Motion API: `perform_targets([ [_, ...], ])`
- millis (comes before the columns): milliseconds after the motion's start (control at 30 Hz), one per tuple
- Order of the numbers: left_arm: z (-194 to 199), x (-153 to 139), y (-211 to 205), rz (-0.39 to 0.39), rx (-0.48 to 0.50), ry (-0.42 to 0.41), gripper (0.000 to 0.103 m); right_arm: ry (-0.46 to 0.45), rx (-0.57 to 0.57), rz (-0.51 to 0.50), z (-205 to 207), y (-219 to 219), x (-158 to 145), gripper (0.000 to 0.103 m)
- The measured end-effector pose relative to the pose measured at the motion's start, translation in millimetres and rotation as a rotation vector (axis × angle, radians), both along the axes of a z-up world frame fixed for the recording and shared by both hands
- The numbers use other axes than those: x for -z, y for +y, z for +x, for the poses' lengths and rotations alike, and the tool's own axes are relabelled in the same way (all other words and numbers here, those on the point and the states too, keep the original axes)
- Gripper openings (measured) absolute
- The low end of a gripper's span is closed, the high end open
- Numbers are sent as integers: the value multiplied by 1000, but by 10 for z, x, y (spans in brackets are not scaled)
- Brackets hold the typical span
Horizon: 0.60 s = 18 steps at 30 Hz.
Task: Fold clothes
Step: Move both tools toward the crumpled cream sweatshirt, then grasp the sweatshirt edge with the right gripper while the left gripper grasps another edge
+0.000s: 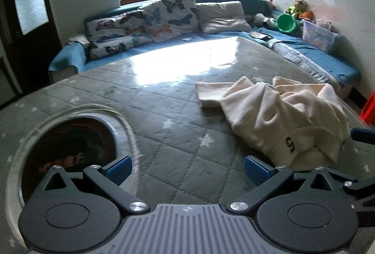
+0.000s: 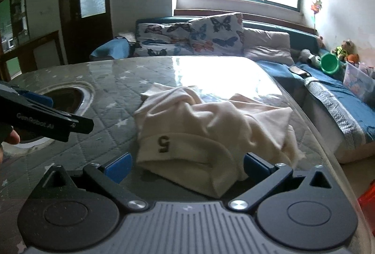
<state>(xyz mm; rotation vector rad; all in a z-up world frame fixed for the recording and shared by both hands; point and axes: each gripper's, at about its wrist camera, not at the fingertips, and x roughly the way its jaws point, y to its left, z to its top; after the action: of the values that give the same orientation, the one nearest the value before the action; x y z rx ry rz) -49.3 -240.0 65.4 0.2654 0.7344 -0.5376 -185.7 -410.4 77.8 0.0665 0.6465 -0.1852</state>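
A crumpled cream garment [image 1: 281, 111] with a dark "5" printed near its hem lies on the quilted grey star-patterned table cover [image 1: 164, 113]. In the left wrist view it sits to the right of my left gripper [image 1: 187, 169], which is open over bare cover with nothing between its blue pads. In the right wrist view the garment [image 2: 211, 123] lies straight ahead, its near hem reaching between the pads of my open right gripper [image 2: 187, 167]. The left gripper's black body [image 2: 46, 118] shows at the left edge of that view, with a hand behind it.
A round hole with a pale rim [image 1: 70, 137] opens in the table cover at the left. Behind the table stands a blue sofa [image 1: 316, 52] with butterfly pillows [image 1: 145, 20], a green bucket [image 1: 286, 23], a clear box [image 1: 318, 36] and stuffed toys. A dark door [image 2: 86, 3] stands at the left.
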Motion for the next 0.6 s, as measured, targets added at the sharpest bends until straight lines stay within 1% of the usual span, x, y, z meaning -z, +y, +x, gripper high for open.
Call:
perform_targets([
  [133, 70, 21, -108, -10, 31, 23, 103, 1, 22, 8, 26, -120, 15, 100],
  [300, 152, 6, -222, -36, 67, 26, 103, -8, 45, 12, 63, -251, -5, 98],
  [500, 272, 23, -330, -75, 101, 46, 90, -13, 80, 28, 110, -433, -7, 92],
  [567, 332, 38, -361, -87, 105, 62, 82, -12, 95, 45, 115, -513, 3, 89],
  [600, 367, 46, -373, -95, 104, 71, 80, -12, 103, 53, 116, -553, 9, 86],
])
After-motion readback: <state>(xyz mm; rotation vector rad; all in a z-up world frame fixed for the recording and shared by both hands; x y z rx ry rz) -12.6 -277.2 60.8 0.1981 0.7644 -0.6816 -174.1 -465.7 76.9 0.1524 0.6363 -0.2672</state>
